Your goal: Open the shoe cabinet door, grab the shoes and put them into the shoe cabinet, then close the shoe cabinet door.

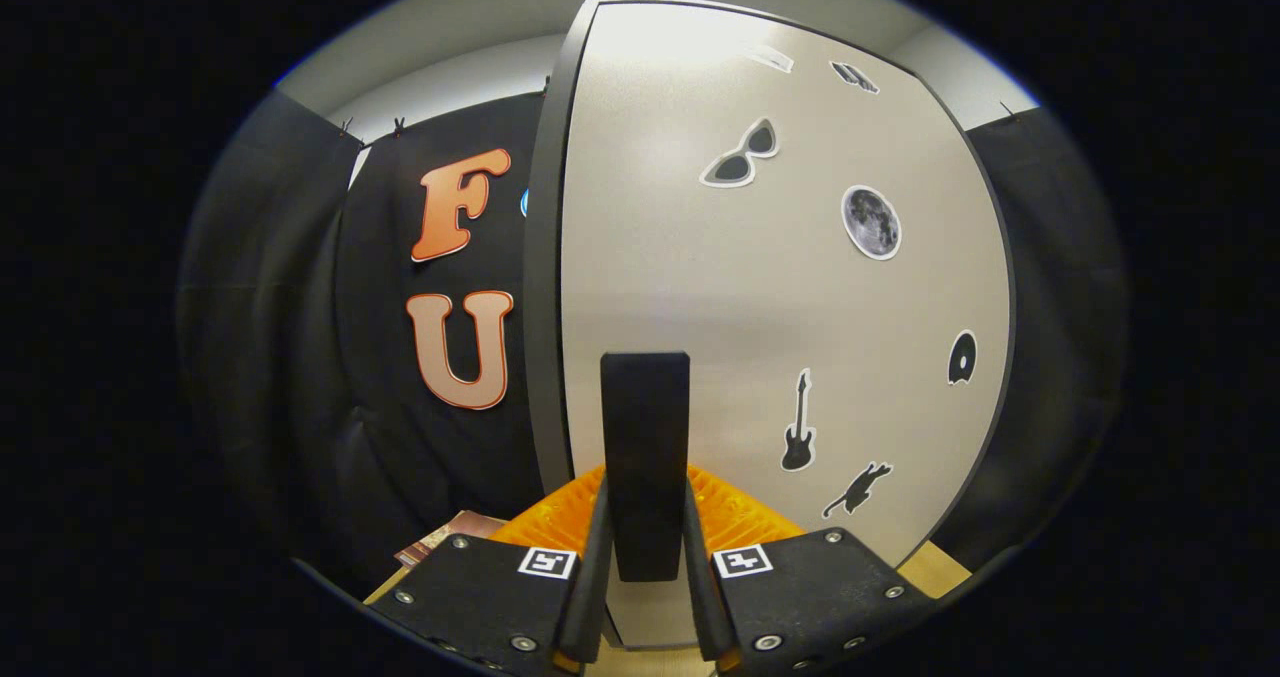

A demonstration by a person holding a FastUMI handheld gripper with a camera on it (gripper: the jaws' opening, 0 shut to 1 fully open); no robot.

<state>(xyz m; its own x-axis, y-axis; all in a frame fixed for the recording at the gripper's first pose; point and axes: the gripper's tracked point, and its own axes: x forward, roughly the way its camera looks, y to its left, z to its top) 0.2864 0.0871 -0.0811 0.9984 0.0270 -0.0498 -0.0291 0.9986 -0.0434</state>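
The shoe cabinet door (700, 287) is a pale grey panel with a dark edge (545, 307) along its left side, and it stands close in front of me. It carries small stickers: sunglasses, a moon, a guitar and a cat. A black upright bar handle (645, 437) sticks out from the door's lower part. My gripper (645, 479) is shut on this handle, one finger pressing on each side. The handle's lower end sits deep between the fingers.
The booth's black cloth wall (300, 357) hangs to the left of the door and continues to its right. A light wooden surface (935, 567) shows below the door at the right. A brown patterned object (450, 537) lies low on the left.
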